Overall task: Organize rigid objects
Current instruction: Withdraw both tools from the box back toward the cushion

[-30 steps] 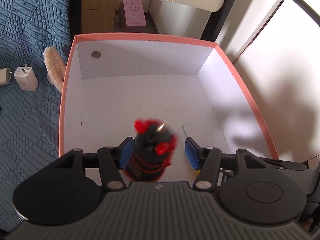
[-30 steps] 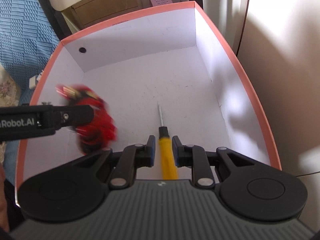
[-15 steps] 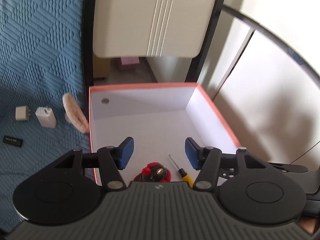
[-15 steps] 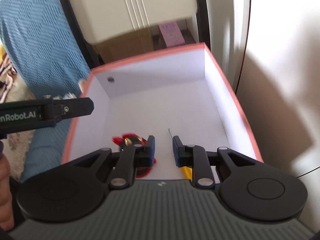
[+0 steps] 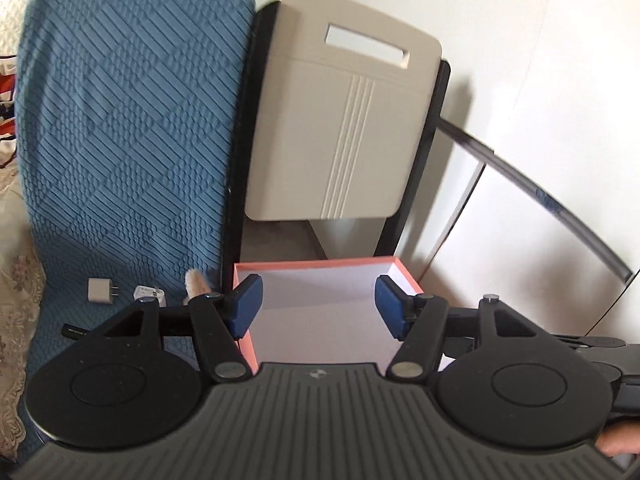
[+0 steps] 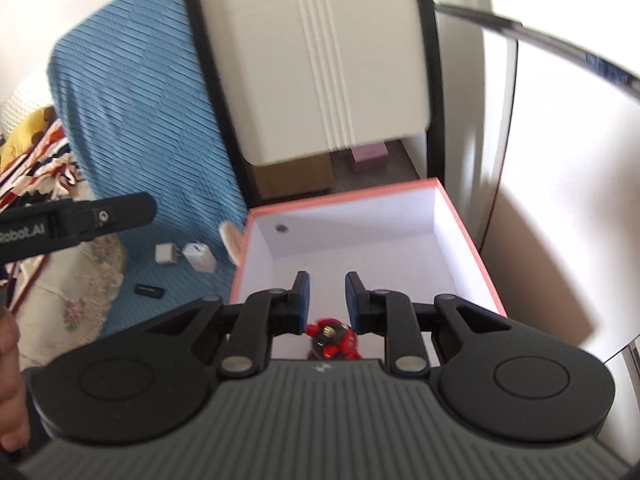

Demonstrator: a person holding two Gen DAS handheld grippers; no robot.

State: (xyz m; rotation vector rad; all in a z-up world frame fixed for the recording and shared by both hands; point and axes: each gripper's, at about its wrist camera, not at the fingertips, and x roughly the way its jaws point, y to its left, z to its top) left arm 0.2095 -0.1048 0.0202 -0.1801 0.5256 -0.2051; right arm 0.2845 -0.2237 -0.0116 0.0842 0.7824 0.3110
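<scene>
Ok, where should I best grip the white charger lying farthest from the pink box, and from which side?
Take the white charger by its blocky body, coming down from above and closing across its two flat sides. It lies flat on the blue cover, prongs toward the second charger, so that end probably lacks room.

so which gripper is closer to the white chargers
Left. The left gripper, fingers opening and empty, is beside the white chargers; the right gripper is over the box.
</scene>
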